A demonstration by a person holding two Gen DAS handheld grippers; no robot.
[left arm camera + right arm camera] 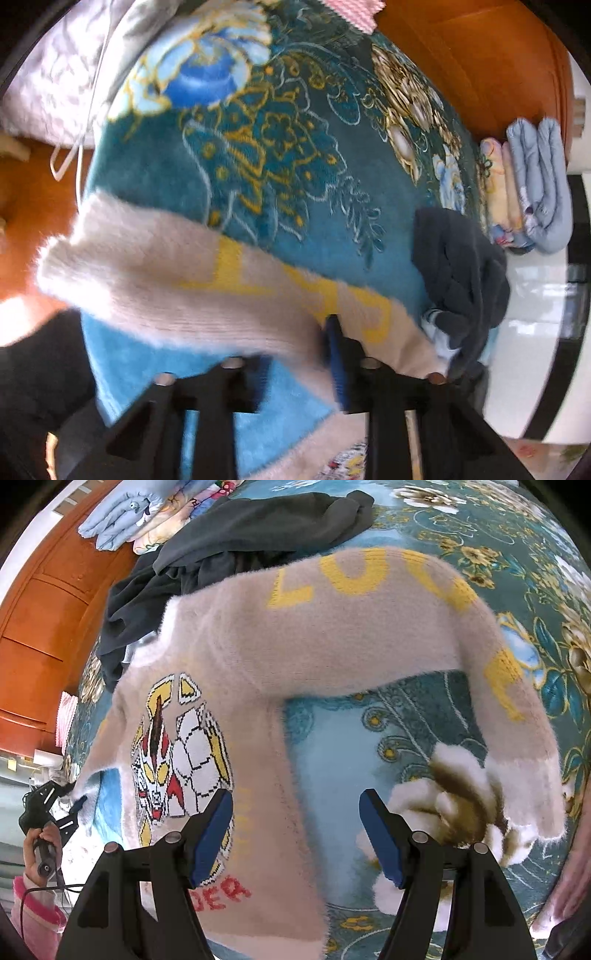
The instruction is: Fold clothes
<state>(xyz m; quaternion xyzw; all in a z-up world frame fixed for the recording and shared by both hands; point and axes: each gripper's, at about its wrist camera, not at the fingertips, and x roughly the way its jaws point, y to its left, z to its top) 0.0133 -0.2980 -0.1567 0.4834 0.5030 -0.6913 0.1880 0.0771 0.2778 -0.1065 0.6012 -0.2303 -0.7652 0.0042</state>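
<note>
Left wrist view is blurred: left claw (pixel 299 354) grips the sweater (pixel 155 273); right claw (pixel 295 834) gapes.

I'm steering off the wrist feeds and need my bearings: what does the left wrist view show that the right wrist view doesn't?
Left only: a pale pillow at the bed's far end, and the left claw with sweater fabric between its fingers.

Right only: the sweater's robot graphic and red lettering, the sleeve cuff, and the right claw open above the blanket.

Both: the fuzzy pink sweater with yellow letters, the dark garment, the floral blanket, the stacked folded bedding and the orange cabinet.
</note>
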